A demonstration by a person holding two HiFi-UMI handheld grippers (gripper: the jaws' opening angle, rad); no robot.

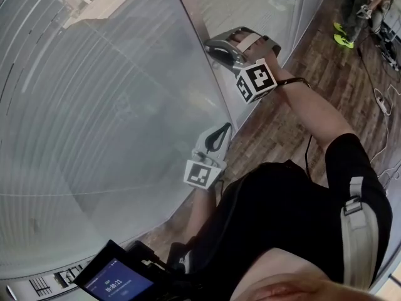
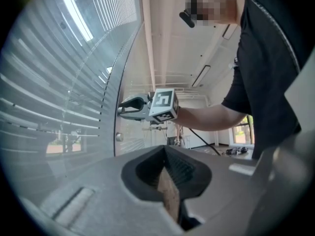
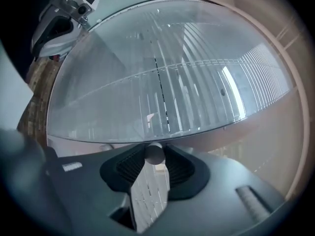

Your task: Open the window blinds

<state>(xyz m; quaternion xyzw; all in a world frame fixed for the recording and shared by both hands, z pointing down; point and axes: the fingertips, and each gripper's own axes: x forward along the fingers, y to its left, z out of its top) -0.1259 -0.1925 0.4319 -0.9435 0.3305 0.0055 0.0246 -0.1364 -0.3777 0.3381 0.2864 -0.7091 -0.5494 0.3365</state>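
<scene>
window blinds (image 1: 94, 105) fill the left, slats behind the glass pane. left gripper (image 1: 219, 133) sits low, just beside the glass, pointing level, jaws together w/ nothing btw them. right gripper (image 1: 216, 47) is higher up at the window frame (image 1: 191, 8), jaws narrow, clamped on a small round grey knob (image 3: 154, 154). wood floor (image 1: 313, 49) to the right; another person (image 1: 360, 11) stands far right.

Glossy glass (image 1: 94, 137) fronts the blinds (image 3: 197, 82); smooth knob (image 3: 154, 154); wood-plank floor (image 1: 313, 49).

two tools (image 1: 222, 133) (image 1: 212, 46), two knobs (image 3: 154, 154) (image 2: 118, 137), one blind (image 1: 94, 105)
</scene>
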